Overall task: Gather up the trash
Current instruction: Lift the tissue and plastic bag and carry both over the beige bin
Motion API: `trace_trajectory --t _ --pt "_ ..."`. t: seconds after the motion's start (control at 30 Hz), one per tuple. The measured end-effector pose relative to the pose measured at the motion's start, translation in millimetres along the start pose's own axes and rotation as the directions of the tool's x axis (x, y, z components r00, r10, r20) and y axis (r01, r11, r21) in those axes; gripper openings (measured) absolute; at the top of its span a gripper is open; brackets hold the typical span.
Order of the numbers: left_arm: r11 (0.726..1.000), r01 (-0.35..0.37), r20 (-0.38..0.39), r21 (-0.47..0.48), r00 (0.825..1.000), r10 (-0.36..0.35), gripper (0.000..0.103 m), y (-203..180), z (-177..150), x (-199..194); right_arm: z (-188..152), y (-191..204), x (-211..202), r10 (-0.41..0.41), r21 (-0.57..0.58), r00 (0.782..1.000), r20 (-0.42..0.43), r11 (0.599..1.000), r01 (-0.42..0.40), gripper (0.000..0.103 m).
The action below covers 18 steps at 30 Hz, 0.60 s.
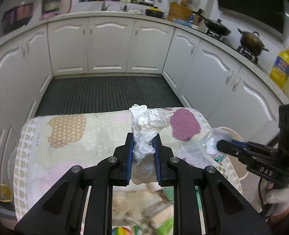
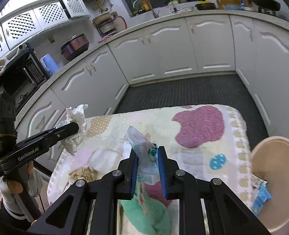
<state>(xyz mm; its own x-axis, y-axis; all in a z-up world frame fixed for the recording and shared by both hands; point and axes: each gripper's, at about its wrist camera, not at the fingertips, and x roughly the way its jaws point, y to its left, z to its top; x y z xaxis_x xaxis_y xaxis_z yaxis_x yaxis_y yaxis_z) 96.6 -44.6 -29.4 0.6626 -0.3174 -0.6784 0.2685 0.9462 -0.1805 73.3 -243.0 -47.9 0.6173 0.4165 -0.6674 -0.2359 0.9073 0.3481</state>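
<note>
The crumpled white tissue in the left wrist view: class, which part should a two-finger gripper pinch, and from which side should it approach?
Pinch the narrow twisted waist of the crumpled white tissue, coming from the near side and above. The wad bulges wide at the top and thins lower down, so it fits between pads there. The left gripper is shut on exactly that part.
</note>
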Motion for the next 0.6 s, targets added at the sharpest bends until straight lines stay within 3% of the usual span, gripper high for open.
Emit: trace_trajectory --t 0.6 --pt "0.989 0.004 0.031 0.148 0.999 -0.008 0.016 -101.7 -13.5 1.5 -37.5 -56.5 -67.7 -0.083 0.086 0.996 0.045 0.993 0.079 0.019"
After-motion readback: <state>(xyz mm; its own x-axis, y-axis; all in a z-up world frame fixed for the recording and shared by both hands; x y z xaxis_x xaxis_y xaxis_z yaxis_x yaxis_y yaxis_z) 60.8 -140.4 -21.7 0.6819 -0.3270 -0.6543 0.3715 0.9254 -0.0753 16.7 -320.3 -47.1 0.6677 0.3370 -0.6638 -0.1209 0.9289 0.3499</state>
